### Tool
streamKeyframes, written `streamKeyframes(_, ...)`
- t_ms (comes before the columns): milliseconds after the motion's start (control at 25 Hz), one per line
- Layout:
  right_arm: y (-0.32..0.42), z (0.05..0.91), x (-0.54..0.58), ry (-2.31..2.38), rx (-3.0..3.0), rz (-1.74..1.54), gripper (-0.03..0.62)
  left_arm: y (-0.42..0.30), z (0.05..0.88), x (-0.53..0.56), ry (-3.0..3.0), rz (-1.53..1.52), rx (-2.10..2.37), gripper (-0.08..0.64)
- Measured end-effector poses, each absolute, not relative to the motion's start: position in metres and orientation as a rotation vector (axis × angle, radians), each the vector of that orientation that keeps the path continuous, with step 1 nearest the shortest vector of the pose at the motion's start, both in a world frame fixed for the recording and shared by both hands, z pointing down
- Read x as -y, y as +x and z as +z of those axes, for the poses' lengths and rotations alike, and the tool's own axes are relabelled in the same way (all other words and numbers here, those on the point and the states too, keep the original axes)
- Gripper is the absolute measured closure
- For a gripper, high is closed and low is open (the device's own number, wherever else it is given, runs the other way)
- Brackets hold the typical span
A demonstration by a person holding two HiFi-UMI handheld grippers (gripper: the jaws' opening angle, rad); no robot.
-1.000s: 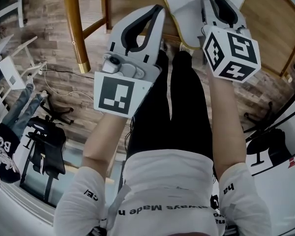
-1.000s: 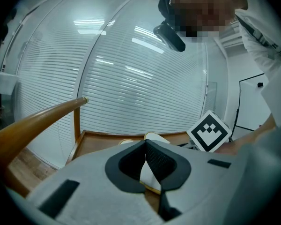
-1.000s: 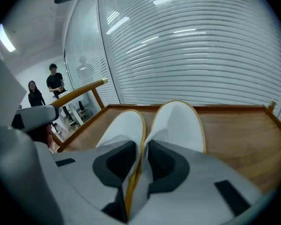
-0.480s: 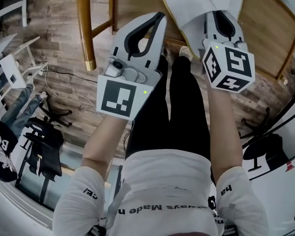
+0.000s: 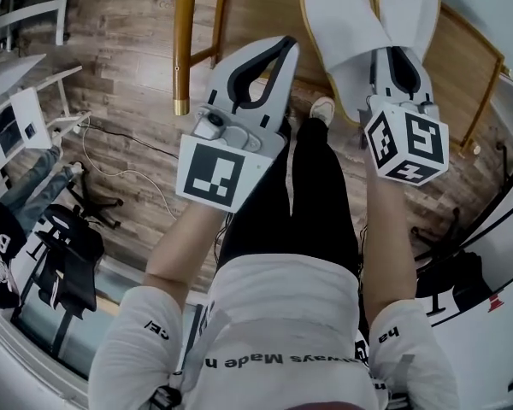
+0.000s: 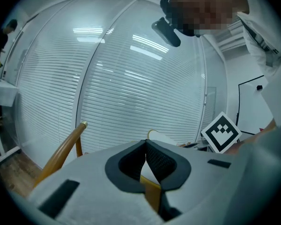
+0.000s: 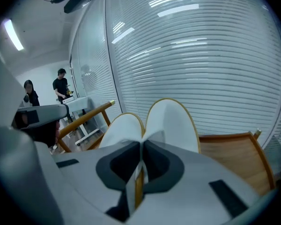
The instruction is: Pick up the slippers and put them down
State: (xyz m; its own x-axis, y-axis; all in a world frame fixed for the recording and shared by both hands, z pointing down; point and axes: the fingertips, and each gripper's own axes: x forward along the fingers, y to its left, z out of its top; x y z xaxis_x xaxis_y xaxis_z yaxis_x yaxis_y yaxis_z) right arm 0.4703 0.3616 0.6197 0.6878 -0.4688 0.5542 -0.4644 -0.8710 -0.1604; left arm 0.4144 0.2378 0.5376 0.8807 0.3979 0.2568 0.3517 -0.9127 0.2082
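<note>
Slippers (image 5: 359, 24), a white pair with tan edging, are pinched at the heel end in your right gripper (image 7: 141, 143). Its jaws have just been closing and now press on both slippers together. The toes point away from you over the wooden table (image 5: 460, 49). Your left gripper (image 6: 145, 143), just left of the pair, has its jaws pressed together on nothing. The pick-up looks done or nearly so, though you cannot tell whether the soles are clear of the table; putting them down is left. Bare table lies right of the pair and ends in a raised rim (image 7: 229, 135). At the left, the table edge and a gold leg (image 5: 185, 41) drop to the floor (image 5: 111, 49), so room is tighter there.
</note>
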Motion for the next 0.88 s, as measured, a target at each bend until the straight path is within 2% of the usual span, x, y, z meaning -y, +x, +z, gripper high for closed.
streamKeyframes(880, 0.468, 0.408, -0.360, -2.931, -0.944, -0.717, 0.568, 0.408, 0.343, -0.240, 2.918, 0.274, -0.585, 0.549)
